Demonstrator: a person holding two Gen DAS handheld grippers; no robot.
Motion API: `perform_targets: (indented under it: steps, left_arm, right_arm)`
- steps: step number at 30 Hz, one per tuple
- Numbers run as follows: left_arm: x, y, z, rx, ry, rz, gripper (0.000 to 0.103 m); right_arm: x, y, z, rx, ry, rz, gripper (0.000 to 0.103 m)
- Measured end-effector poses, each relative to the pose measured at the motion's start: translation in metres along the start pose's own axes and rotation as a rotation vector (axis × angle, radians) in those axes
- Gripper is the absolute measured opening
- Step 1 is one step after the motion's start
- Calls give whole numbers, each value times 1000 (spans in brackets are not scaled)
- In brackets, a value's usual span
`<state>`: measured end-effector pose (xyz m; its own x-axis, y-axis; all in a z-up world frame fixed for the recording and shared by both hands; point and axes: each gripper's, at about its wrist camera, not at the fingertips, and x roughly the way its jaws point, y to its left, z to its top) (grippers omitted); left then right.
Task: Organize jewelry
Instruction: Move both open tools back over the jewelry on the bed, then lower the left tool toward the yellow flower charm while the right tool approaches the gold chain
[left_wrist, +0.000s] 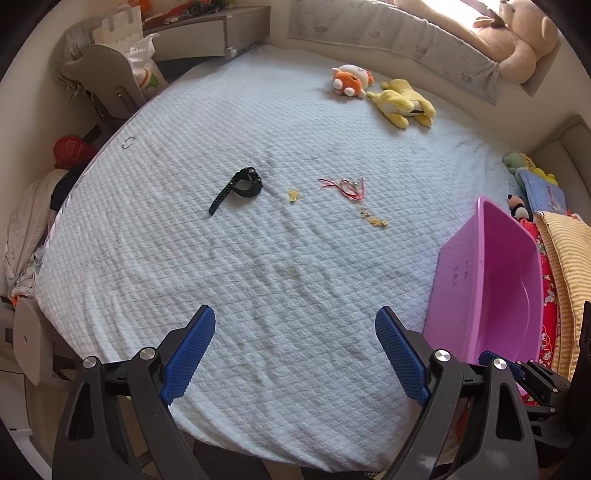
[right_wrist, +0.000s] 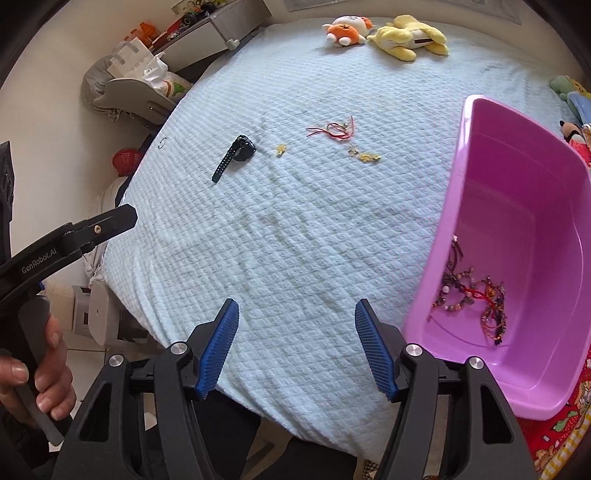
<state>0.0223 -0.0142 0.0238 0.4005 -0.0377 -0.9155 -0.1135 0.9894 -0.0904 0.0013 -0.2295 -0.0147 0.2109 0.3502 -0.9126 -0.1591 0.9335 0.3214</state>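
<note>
Bed with pale quilted cover (left_wrist: 295, 280); pink tub (right_wrist: 524, 206) at its right edge. Left gripper (left_wrist: 295, 354) and right gripper (right_wrist: 295, 347): fingers wide, nothing held. Loose on the cover, well apart from the tub: black watch (left_wrist: 242, 184), red cord bracelet (left_wrist: 343, 184), gold pieces (left_wrist: 373, 219). Next pick probably: descend straight, pinch the cord's bunched middle. Tub holds beaded bracelets (right_wrist: 472, 299).

White quilted bed (left_wrist: 258, 295) carries watch (left_wrist: 243, 182), red cord (left_wrist: 343, 184), pink tub (left_wrist: 458, 280).
</note>
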Motion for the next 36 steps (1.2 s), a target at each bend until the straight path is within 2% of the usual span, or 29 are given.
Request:
perform_targets:
  steps: [5,8,11,16,20,24,28,36]
  left_arm:
    - [20,52,21,40,-13,3,92]
    - [39,79,41,103,-17,7,93]
    - [56,102,60,160,-57,-17,93]
    - [94,126,90,276,-74,-24,93]
    - [126,137,110,295,-75,-39,93]
    - [158,139,121,276,-98,-39,93]
    - [190,129,121,261,-142,-50,93]
    - [254,88,105,291,-213,-66,93]
  right_arm:
    - [29,36,13,56,-18,-32,63]
    - [45,57,20,130,-57,-83,63]
    - [63,73,27,203,-89,-136,63]
    - [85,83,41,341,-161,-209,63]
    - [98,86,53,380,-201,-278,63]
    - [110,73,64,372,-243,-343,63]
    - [133,45,75,341,-285,-397,64]
    - [202,-21,98,320,-340,-413,64]
